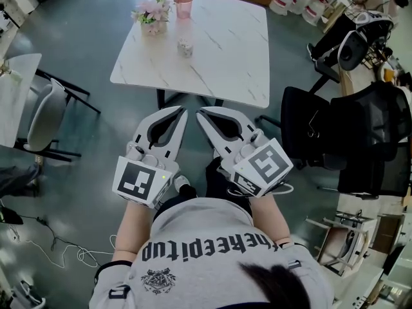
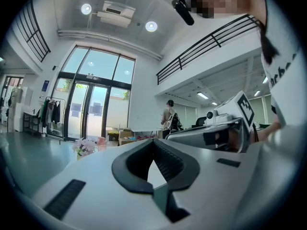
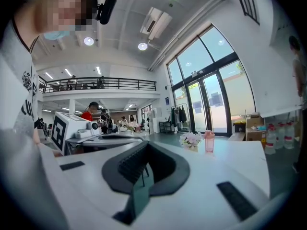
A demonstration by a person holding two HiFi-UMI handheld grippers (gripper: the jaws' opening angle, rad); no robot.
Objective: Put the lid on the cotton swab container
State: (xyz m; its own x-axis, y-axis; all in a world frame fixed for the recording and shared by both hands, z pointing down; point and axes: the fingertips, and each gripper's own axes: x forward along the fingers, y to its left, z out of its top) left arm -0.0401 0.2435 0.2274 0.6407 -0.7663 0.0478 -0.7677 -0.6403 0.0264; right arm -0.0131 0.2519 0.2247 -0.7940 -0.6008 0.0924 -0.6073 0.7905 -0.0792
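A: Task thing, where?
B: The small clear cylindrical cotton swab container (image 1: 185, 46) is in the upper centre of the head view. It's on the left half of the white marble-patterned rectangular table (image 1: 238, 63).

A: Orientation?
B: It looks upright, long axis vertical, top facing up. It's too small to tell whether a lid is on it.

A: Neighbours?
B: A pink translucent tumbler (image 1: 184, 2) is just above it in frame, and a pot of pink flowers (image 1: 153, 13) is up-left. All three stand apart. The right gripper view shows the flowers (image 3: 191, 139) and tumbler (image 3: 209, 141) right of centre.

A: Tools?
B: The left gripper (image 1: 183, 111) has its jaws closed tip to tip with nothing between them, and its own view (image 2: 154, 141) shows the same. The right gripper (image 1: 199, 112) is also closed and empty; the tips meet in its view (image 3: 145, 144).

A: Position?
B: Both are in the lower centre of the head view, side by side against the person's torso (image 1: 212, 256). The noses point up-frame toward the table's near edge, over the floor. They're well apart from the container, touching nothing.
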